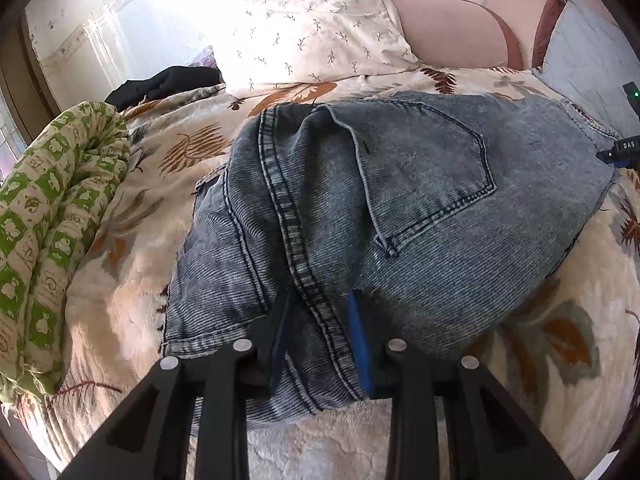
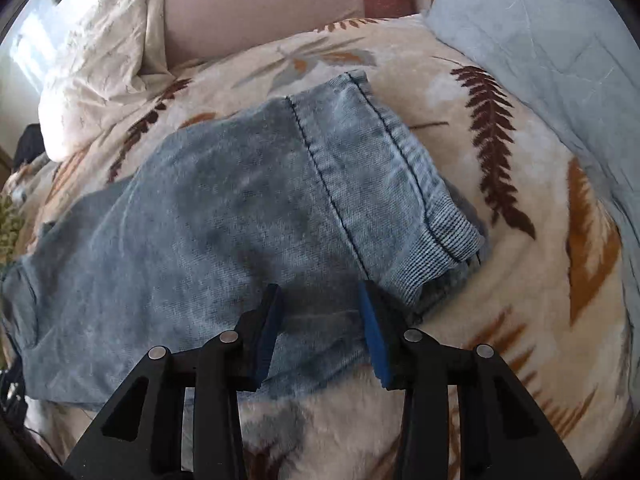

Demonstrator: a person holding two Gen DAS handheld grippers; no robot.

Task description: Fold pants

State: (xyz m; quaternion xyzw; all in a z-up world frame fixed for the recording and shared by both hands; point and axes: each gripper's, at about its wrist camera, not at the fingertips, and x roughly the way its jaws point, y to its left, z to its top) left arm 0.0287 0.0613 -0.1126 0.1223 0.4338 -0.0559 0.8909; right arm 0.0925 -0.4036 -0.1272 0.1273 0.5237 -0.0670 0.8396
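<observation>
A: Left gripper (image 1: pixel 320 320)?
B: Parted, straddling the seat seam of the faded blue denim pants (image 1: pixel 400 184) at the bed's near edge, unclamped.
A: Right gripper (image 2: pixel 320 320)?
B: Parted over the hems. Close both together, lift evenly.

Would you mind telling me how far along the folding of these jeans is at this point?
Done: the jeans lie on the bed blanket, apparently folded lengthwise, one back pocket up, hems stacked. In hand: the left gripper straddles the seat seam at the near edge, and the right gripper sits open over the leg near the hems; neither has clamped. Left: folding the legs across.
</observation>
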